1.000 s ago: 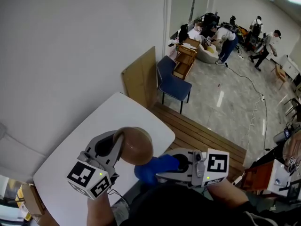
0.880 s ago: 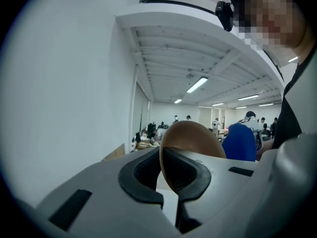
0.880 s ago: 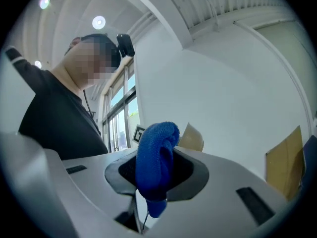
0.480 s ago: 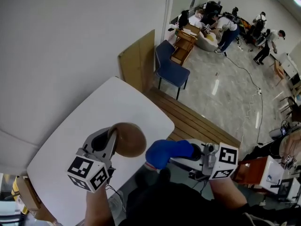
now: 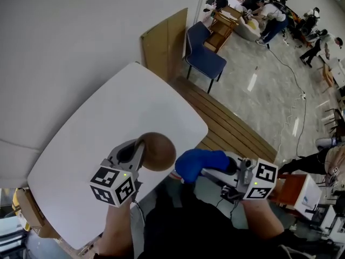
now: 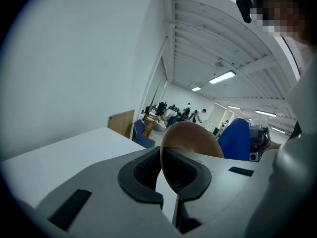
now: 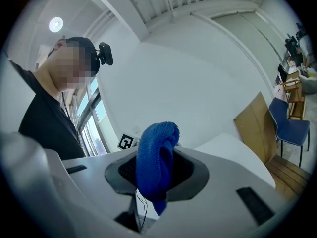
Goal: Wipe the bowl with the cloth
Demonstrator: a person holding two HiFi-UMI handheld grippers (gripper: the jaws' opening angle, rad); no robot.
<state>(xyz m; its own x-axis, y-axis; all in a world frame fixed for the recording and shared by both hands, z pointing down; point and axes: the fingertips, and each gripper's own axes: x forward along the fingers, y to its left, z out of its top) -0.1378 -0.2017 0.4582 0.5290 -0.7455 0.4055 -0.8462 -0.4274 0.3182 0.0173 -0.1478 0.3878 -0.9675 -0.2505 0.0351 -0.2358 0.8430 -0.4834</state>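
A brown bowl (image 5: 158,151) hangs above the white table (image 5: 108,128) near its front edge, its rim pinched edge-on by my left gripper (image 5: 141,144). In the left gripper view the bowl (image 6: 190,143) stands on edge with its rim between the shut jaws of the left gripper (image 6: 166,175). A bunched blue cloth (image 5: 198,163) is clamped in my right gripper (image 5: 223,169), just right of the bowl with a small gap between them. The right gripper view shows the cloth (image 7: 156,157) bulging out of the right gripper (image 7: 153,180).
A brown board (image 5: 161,45) leans on the wall behind the table, with a blue chair (image 5: 204,50) beside it. A slatted wooden platform (image 5: 237,134) runs along the table's right side. Several people (image 5: 269,12) work far off on the floor.
The cloth has come away from the bowl, which it touched a second ago, and now sits to its right. Both grippers have sunk toward the table's front edge.
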